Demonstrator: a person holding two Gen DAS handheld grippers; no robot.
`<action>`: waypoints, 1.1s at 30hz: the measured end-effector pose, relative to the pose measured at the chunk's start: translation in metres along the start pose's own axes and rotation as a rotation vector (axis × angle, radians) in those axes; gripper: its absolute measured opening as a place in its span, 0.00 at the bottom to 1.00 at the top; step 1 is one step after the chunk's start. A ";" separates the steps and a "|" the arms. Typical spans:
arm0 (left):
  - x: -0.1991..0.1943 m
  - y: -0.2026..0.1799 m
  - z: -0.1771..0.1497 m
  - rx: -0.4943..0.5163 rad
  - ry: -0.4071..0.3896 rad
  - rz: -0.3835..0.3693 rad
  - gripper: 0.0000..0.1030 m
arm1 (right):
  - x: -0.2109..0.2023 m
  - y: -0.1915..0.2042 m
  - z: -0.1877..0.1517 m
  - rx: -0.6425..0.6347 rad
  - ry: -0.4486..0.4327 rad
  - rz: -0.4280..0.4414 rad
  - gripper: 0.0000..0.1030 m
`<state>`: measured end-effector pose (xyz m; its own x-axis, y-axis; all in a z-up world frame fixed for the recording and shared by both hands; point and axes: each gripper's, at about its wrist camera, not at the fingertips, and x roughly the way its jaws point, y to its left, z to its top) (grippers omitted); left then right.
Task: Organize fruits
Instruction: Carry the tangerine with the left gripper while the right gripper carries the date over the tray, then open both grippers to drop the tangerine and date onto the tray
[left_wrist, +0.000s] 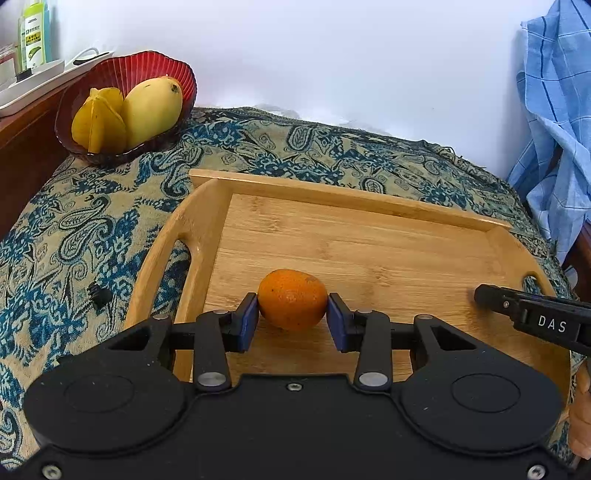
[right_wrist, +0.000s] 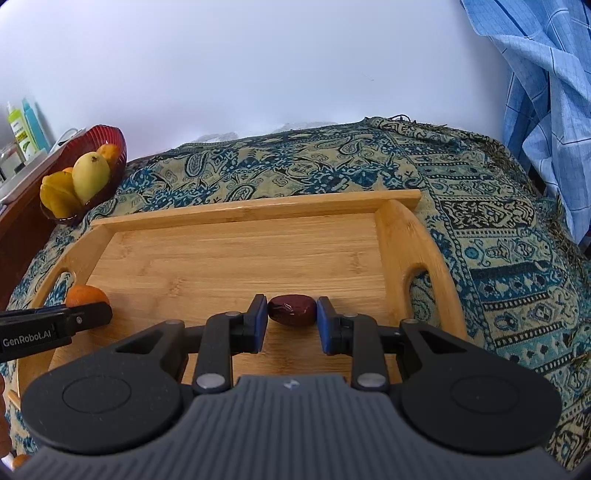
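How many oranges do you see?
2, maybe more: one orange on the wooden tray between the left gripper fingers, one in the red bowl. Others may hide behind the mango.

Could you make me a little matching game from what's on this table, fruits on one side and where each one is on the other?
Things:
1. orange
2. dark red fruit
3. mango
4. starfruit

Places:
A. in the red bowl, beside the starfruit
B. between the left gripper fingers
C. in the red bowl, left of the mango
D. between the right gripper fingers

Pairs: 1-B, 2-D, 3-A, 4-C
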<state>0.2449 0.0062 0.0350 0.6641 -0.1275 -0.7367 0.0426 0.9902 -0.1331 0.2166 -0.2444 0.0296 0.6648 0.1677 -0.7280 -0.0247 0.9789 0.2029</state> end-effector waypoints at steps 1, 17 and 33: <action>0.000 0.000 0.000 0.001 -0.001 -0.001 0.37 | 0.000 -0.001 0.000 0.000 0.000 0.001 0.33; -0.002 -0.003 0.001 0.028 -0.009 0.031 0.55 | -0.004 0.000 -0.002 -0.025 0.000 -0.006 0.40; -0.024 0.004 -0.012 -0.003 -0.020 0.026 0.88 | -0.023 -0.002 -0.011 -0.053 -0.036 0.013 0.75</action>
<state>0.2205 0.0129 0.0442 0.6795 -0.1010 -0.7267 0.0232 0.9929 -0.1164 0.1926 -0.2488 0.0387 0.6909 0.1766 -0.7011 -0.0719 0.9817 0.1764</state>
